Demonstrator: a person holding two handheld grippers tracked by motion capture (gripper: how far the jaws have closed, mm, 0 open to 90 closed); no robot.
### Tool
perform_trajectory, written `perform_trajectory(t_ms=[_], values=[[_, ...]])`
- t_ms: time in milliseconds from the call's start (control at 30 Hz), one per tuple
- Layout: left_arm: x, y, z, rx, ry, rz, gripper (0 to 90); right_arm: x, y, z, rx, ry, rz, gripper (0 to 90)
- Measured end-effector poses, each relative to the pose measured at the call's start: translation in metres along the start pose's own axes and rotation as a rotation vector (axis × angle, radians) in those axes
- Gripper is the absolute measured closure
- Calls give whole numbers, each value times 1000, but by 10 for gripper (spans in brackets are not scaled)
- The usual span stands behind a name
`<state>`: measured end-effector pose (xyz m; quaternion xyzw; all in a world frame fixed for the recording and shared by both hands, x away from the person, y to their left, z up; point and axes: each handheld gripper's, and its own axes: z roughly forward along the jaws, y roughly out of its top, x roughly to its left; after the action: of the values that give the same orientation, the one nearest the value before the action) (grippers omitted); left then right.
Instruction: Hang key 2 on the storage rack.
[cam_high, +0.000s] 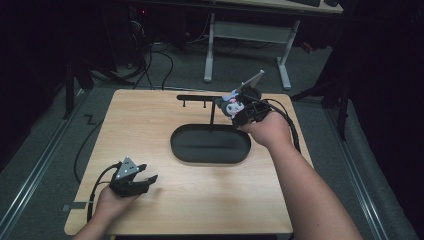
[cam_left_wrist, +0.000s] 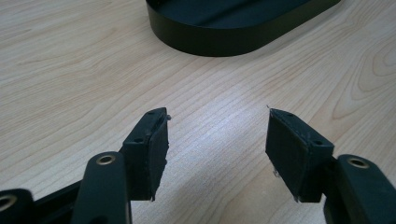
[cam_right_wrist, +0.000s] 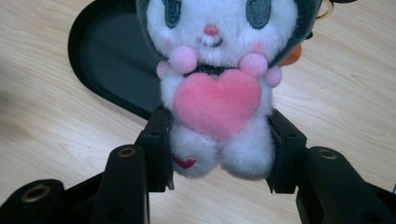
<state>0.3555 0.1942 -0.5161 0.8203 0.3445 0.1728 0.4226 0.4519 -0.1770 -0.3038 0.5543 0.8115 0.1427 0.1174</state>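
Note:
A small plush toy, white with a dark hood and a pink heart on its chest, is held above the table, with my right gripper shut on its lower body. In the high view the plush toy hangs by the right end of a black hook rack that rises from a black oval tray. My left gripper rests low at the table's front left, open with nothing between its fingers; the left gripper faces the oval tray's wall.
The light wooden table has bare room around the tray. Behind it stand a white desk frame and cables on the dark floor. Cables trail from both grippers.

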Motion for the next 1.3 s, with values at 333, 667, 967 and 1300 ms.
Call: perform_trajectory(t_ms=[333, 667, 967, 1300], values=[[-1, 0, 2, 2, -5, -1, 394, -12, -18, 26, 38, -6, 37, 520], [-3, 0, 3, 7, -9, 8, 394, -11, -29, 60, 90, 21, 32, 515], [-3, 0, 3, 11, -7, 12, 394, -7, -25, 87, 82, 54, 36, 479], [-3, -1, 4, 14, -12, 16, 394, -4, -29, 88, 65, 82, 67, 341]])
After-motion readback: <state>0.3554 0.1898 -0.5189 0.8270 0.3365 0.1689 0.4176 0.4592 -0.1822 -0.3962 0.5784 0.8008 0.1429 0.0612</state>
